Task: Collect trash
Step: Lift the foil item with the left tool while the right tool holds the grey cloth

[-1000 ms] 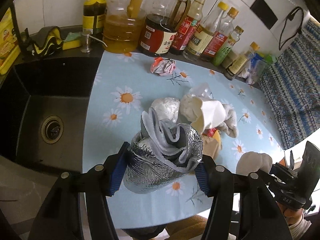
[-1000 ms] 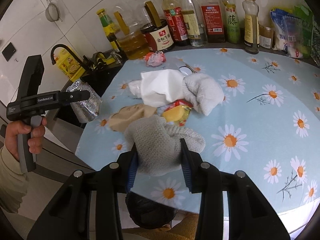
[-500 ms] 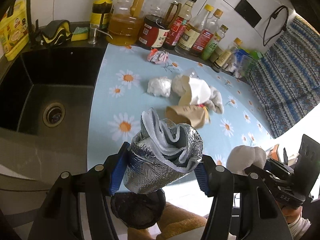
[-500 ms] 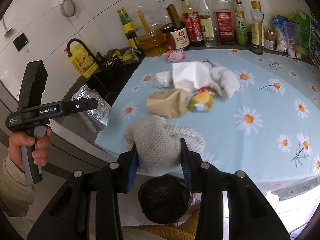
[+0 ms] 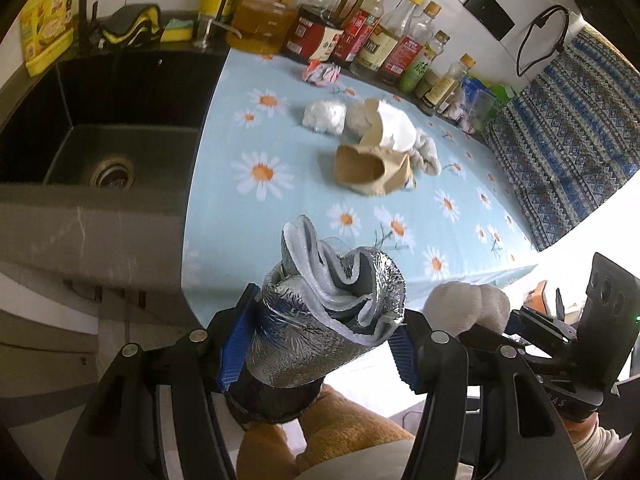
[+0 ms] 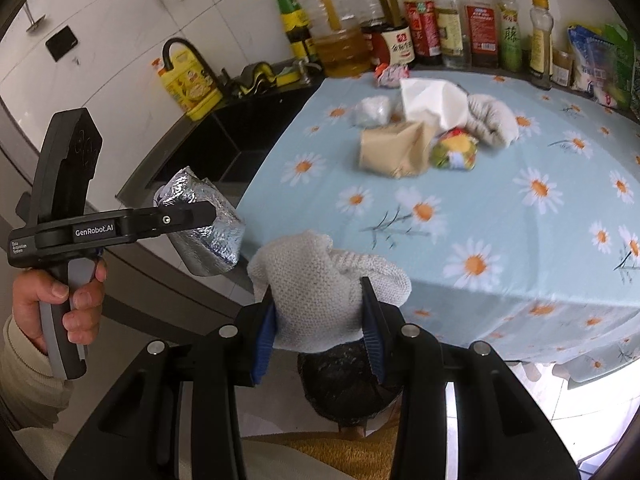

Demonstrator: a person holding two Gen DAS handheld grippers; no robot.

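Both grippers are pinching trash: left gripper (image 5: pixel 320 344) gripping a foil pouch (image 5: pixel 324 320), right gripper (image 6: pixel 318 332) a knit rag (image 6: pixel 324 292), black bin (image 6: pixel 348 384) sitting directly underneath.

A white knitted cloth (image 6: pixel 320 296) is clamped between the blue-padded fingers of the right gripper (image 6: pixel 319 328), held out past the edge of the daisy tablecloth (image 6: pixel 520 232) and right above a black-lined bin (image 6: pixel 344 384). Off to the left, a crumpled foil pouch (image 6: pixel 208 228) is pinched in the left gripper (image 6: pixel 200 220) (its handle is wrapped by a hand (image 6: pixel 52 300)). Back on the table a small pile is left: a brown paper bag (image 6: pixel 392 148), a white tissue (image 6: pixel 432 100), a yellow-red wrapper (image 6: pixel 456 152) and another knit cloth (image 6: pixel 492 120). Sauce bottles (image 6: pixel 452 20) are lined up along the wall.
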